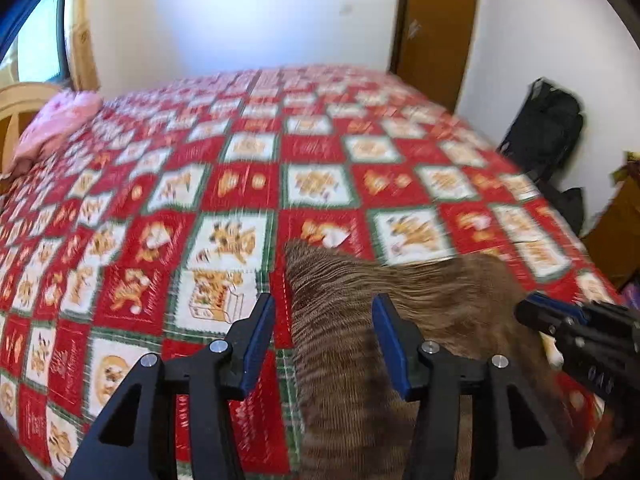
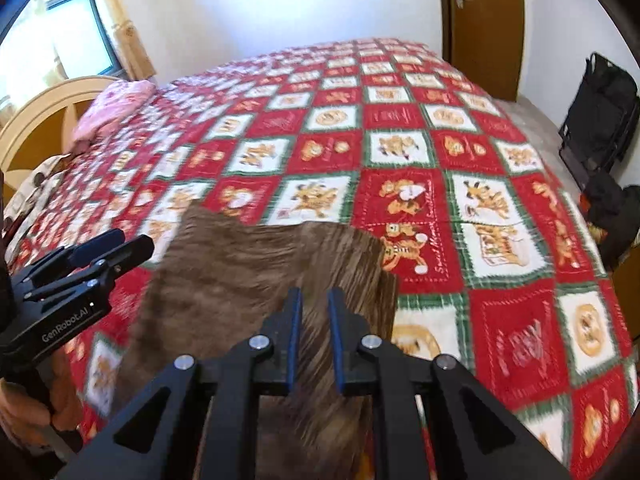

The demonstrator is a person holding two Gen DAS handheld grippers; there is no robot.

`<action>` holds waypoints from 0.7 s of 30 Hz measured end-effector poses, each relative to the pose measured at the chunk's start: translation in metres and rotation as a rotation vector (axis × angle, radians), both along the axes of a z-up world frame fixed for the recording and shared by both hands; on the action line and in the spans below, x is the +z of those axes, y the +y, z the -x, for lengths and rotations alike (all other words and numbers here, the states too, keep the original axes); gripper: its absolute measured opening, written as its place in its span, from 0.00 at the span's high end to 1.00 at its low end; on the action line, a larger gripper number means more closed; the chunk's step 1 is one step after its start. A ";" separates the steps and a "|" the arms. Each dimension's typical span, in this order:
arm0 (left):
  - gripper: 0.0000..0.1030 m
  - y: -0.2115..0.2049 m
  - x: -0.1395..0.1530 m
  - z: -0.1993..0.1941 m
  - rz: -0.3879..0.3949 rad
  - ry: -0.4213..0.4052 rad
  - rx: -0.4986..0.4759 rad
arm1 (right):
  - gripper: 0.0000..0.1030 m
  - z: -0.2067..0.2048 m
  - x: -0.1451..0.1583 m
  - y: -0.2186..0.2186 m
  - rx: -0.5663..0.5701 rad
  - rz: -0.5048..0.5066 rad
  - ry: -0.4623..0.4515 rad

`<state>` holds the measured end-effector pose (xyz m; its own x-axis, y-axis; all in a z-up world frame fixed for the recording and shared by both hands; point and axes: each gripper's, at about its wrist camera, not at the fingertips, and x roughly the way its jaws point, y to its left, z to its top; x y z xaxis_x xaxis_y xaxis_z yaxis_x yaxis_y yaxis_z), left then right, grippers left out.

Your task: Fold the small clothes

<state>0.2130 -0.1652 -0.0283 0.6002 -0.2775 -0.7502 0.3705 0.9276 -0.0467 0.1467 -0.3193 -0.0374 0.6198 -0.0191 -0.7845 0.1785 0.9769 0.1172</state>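
A brown ribbed garment [image 1: 360, 300] [image 2: 240, 280] lies flat on the red, white and green patchwork bedspread [image 1: 240, 184] [image 2: 440, 152], near its front edge. My left gripper [image 1: 324, 316] is open above the garment's left edge, which runs between the blue pads without touching them. From the right wrist view, the left gripper [image 2: 134, 242] is off the garment's left side. My right gripper [image 2: 315, 312] has its pads almost together above the garment's right half; no fold shows pinched between them. In the left wrist view the right gripper [image 1: 526, 312] comes in from the right.
A pink bundle [image 1: 60, 120] [image 2: 116, 104] and a pale patterned cloth [image 2: 36, 192] lie by the wooden headboard [image 2: 40, 120] at far left. A black bag [image 1: 548, 128] [image 2: 600, 112] and a brown door [image 2: 484, 20] stand beyond the bed's right side. A hand in orange [image 2: 60, 400] holds the left gripper.
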 end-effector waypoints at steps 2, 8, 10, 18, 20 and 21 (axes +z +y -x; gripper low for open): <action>0.50 -0.005 -0.017 -0.007 -0.028 0.033 0.027 | 0.85 -0.009 -0.020 -0.006 -0.025 0.013 0.055; 0.38 0.001 -0.032 -0.003 -0.006 -0.032 0.071 | 0.84 -0.001 -0.031 -0.015 -0.023 -0.017 -0.011; 0.38 -0.001 -0.031 -0.002 -0.019 -0.043 0.069 | 0.84 0.002 -0.032 -0.014 -0.025 -0.013 -0.029; 0.38 -0.006 -0.019 0.008 -0.098 -0.077 0.034 | 0.81 0.004 -0.028 -0.012 -0.037 0.024 -0.057; 0.37 -0.003 -0.013 0.014 -0.109 -0.084 0.014 | 0.76 0.015 -0.016 -0.013 -0.076 0.006 -0.091; 0.37 0.000 -0.009 0.018 -0.105 -0.079 0.007 | 0.75 0.022 -0.009 -0.013 -0.089 -0.015 -0.119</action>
<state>0.1952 -0.1653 -0.0377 0.6603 -0.1951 -0.7252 0.3626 0.9285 0.0803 0.1247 -0.3324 -0.0467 0.7049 -0.0671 -0.7061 0.2483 0.9558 0.1571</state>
